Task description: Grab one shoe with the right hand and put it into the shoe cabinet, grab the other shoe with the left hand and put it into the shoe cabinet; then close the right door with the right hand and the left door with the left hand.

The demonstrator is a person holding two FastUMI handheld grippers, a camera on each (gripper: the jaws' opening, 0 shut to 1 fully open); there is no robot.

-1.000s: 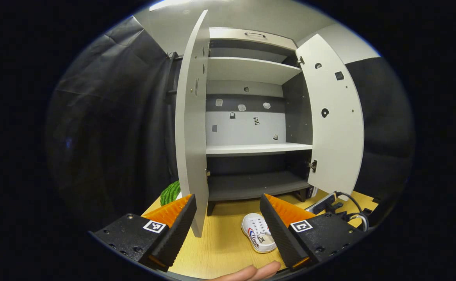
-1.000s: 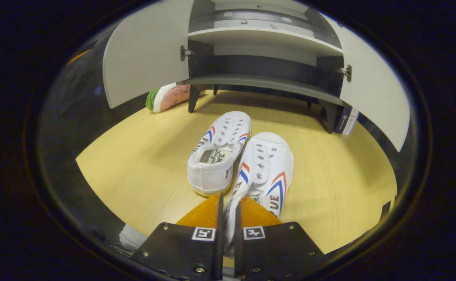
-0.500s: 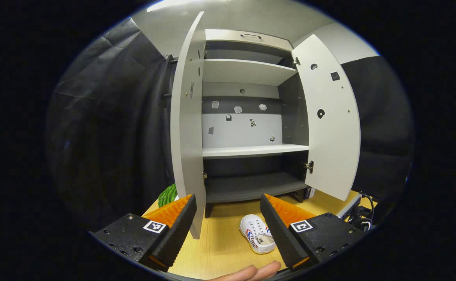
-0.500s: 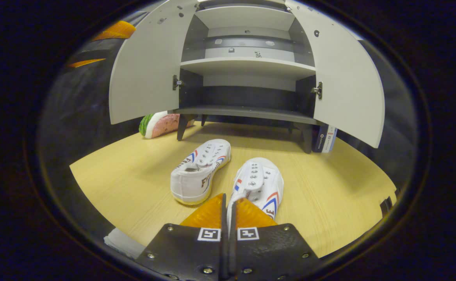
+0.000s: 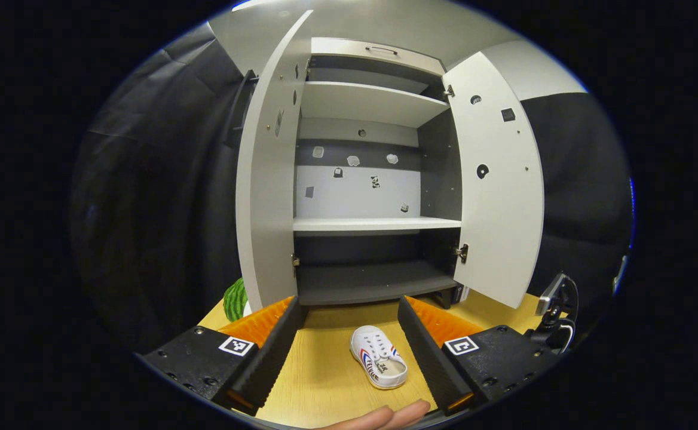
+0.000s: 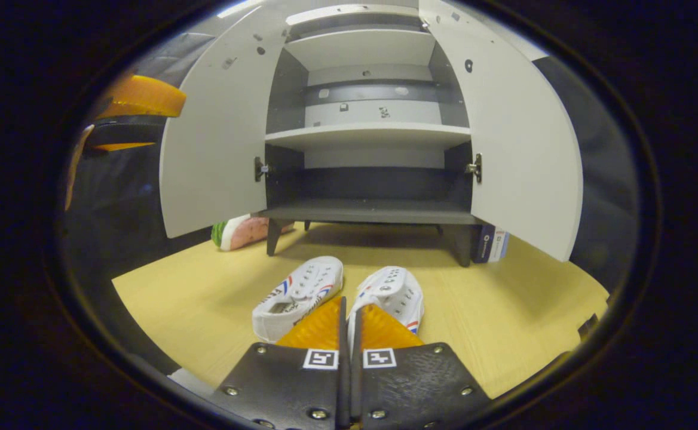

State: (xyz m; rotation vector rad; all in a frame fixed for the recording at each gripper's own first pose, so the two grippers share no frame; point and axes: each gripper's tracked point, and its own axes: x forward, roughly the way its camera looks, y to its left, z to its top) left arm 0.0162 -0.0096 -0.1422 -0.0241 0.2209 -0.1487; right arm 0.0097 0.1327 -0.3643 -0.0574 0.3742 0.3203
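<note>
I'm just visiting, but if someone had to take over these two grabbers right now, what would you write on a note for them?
Right gripper: shut on the right-hand shoe, pinching its heel edge.
Left gripper: open, holding nothing, facing the shoe cabinet.
Other shoe lies on the wooden table before the cabinet. Left door and right door both stand open; shelves bare.
Done: first shoe grabbed.
Left: shelve it, shelve the other shoe with the left gripper, close right door, then left door.

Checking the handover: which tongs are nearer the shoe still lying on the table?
Right. The right tongs, clamped on the other shoe, sit beside the lying shoe; the left tongs hover open above it.
</note>
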